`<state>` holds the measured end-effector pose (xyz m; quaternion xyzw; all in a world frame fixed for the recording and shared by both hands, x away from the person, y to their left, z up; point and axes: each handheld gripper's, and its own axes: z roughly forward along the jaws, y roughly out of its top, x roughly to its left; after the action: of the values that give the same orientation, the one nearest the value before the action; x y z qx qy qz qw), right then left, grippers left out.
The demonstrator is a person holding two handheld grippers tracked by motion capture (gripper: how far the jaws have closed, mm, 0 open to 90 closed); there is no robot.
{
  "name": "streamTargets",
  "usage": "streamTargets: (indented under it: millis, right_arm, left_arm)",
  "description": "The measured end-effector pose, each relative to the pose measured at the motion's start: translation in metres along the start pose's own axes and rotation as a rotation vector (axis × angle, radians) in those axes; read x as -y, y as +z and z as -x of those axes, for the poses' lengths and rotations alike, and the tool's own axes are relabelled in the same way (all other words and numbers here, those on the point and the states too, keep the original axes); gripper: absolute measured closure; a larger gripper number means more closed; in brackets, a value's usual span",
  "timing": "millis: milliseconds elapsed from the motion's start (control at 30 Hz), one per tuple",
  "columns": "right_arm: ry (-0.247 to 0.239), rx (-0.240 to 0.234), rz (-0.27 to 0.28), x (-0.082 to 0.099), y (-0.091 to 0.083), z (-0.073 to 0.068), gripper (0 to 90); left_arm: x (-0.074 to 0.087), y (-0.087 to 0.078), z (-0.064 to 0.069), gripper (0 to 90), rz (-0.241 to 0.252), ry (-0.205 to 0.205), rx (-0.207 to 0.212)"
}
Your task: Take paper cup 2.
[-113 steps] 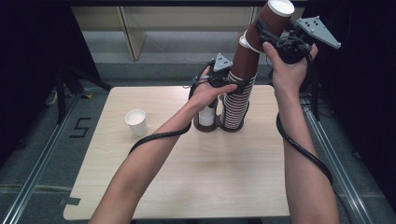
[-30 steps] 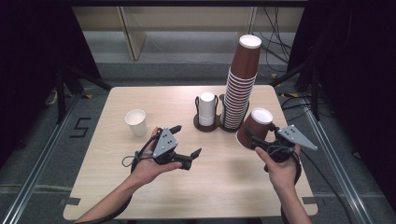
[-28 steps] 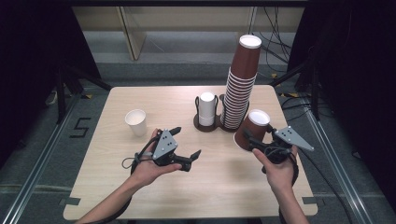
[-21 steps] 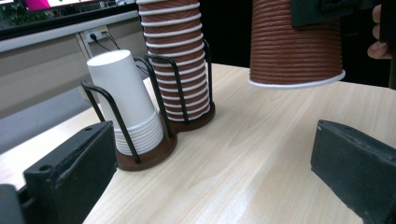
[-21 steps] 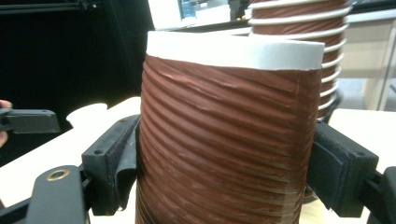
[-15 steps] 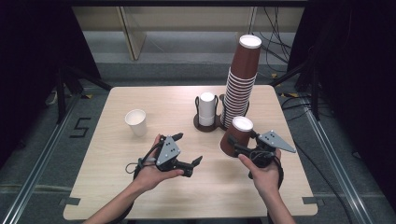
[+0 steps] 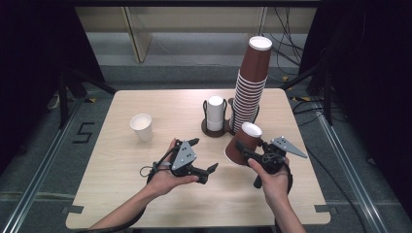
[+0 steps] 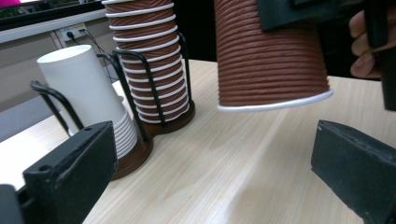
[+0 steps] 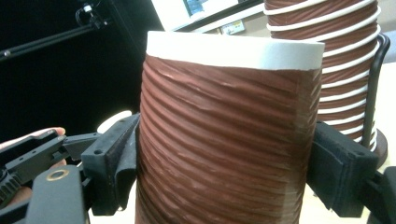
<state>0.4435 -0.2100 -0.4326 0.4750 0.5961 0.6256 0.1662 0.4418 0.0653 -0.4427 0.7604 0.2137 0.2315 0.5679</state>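
A: High view, entry: the right gripper [image 7: 248, 154] pinched a single brown ribbed paper cup [image 7: 242, 143], held upside down and tilted, white base uppermost. Cup sat just in front of the black wire cup holder [image 7: 214, 130], its rim clear of the wooden table [image 7: 121, 194].

B: Confirmed in the right gripper view: both black pads pressed against the brown cup's [image 9: 224, 140] ribbed sides. Left gripper?

A: The left gripper [image 7: 201, 158] hovered in front of the holder and to its left, jaws spread, nothing between them. In the left gripper view the cup's [image 8: 271, 56] white rim hung above the tabletop, ahead of the parted jaws.

B: Holder contents?

A: Tall stack of brown cups [image 7: 250, 87] in the holder's right bay, short stack of white cups [image 7: 215, 112] in its left bay. One lone white cup [image 7: 142, 127] stood upright well to the left of the holder.
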Motion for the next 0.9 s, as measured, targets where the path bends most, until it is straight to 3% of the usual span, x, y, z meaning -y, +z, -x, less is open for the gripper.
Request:
streamTargets:
  millis: [267, 300, 433, 500, 600, 667, 767, 800, 900]
  right_arm:
    - [0.042, -0.030, -0.013, 0.005, 0.004, 0.003, 19.9]
    - [0.027, -0.030, -0.009, 0.006, 0.005, 0.004, 19.8]
    - [0.073, -0.024, -0.024, 0.010, 0.007, 0.005, 19.8]
    - [0.134, -0.043, -0.023, 0.012, 0.008, 0.005, 19.9]
    - [0.171, -0.049, -0.023, 0.014, 0.009, 0.008, 19.9]
    - [0.165, -0.035, -0.019, 0.015, 0.009, 0.010, 19.9]
    - [0.181, -0.061, -0.009, 0.016, 0.008, 0.010, 19.8]
    - [0.167, -0.058, -0.007, 0.016, 0.009, 0.011, 19.8]
    - [0.184, -0.040, -0.022, 0.017, 0.009, 0.009, 19.9]
  left_arm:
    - [-0.002, 0.011, 0.002, 0.3, 0.012, -0.019, 0.041]
    - [-0.002, 0.013, 0.002, 0.3, 0.008, -0.023, 0.042]
    - [-0.001, 0.016, 0.004, 0.0, -0.003, -0.033, 0.055]
    - [-0.001, 0.017, 0.005, 0.0, -0.008, -0.032, 0.068]
    - [-0.001, 0.020, 0.007, 0.0, 0.004, -0.040, 0.078]
    - [-0.001, 0.020, 0.008, 0.0, -0.002, -0.037, 0.080]
    - [0.000, 0.022, 0.009, 0.0, -0.006, -0.032, 0.074]
    - [0.000, 0.022, 0.009, 0.0, -0.007, -0.031, 0.076]
    - [-0.001, 0.026, 0.010, 0.0, -0.007, -0.026, 0.086]
